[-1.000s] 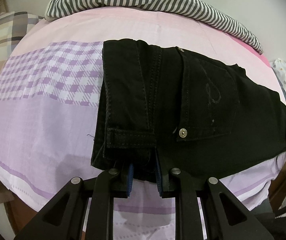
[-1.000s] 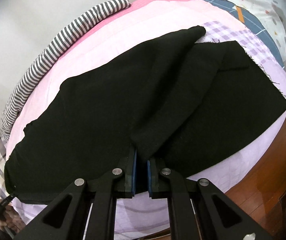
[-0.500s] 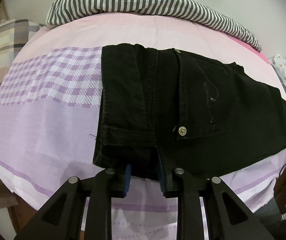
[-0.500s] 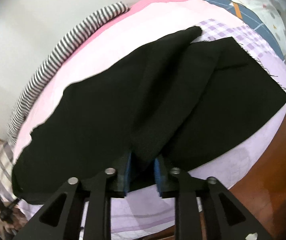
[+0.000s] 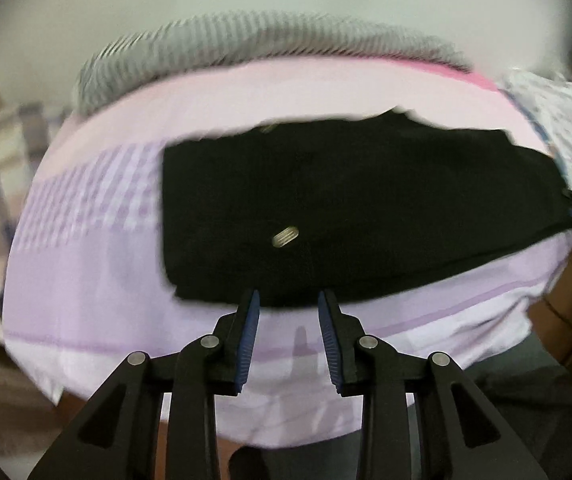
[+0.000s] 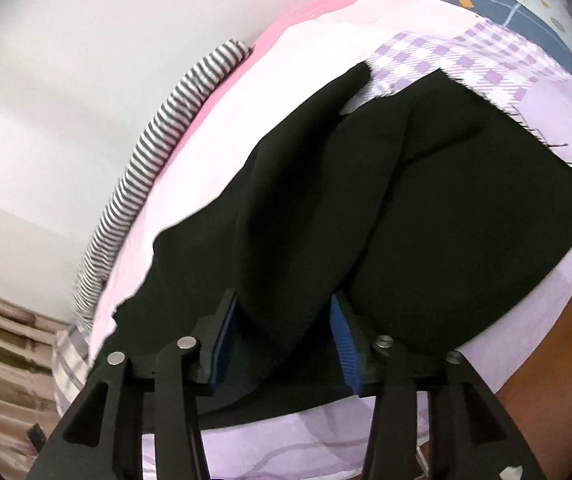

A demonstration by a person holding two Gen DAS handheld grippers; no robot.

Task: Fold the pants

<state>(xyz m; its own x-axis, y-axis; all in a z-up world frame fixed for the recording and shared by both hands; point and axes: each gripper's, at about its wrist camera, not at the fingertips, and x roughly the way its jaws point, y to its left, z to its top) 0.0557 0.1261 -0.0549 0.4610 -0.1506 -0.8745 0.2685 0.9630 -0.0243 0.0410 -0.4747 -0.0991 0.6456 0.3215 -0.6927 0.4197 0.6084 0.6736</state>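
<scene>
A: Position of the black pants (image 5: 365, 208)?

B: Lying flat on the bed sheet (image 5: 98, 288), the pink-and-lilac one. Folded lengthwise into a long band. Using the striped bolster (image 5: 246, 40) as marker: the pants run parallel to it, on the near side, with a strip of pink sheet between the two.

A: Left gripper (image 5: 288, 300)?

B: Jaws apart, and they have just been opening. Nothing between the blue pads (image 5: 248, 340). Tips sit at the near edge of the pants, on the side away from the bolster; bare lilac sheet shows through the gap. Left view is motion-blurred; a small metal button (image 5: 285, 237) shows on the cloth beyond the tips.

A: Right gripper (image 6: 282, 320)?

B: Also spread, jaws just been opening. Here a raised ridge of black cloth lies between the pads (image 6: 343, 344). There is a gap beside the right pad; at the left pad I cannot tell whether cloth touches. No squeeze visible.

A: Rest of the right view?

B: The frayed leg hem (image 6: 541, 148) lies on the purple check patch (image 6: 465, 64), far side from the gripper. The bolster runs along the wall, well clear of the pants.
</scene>
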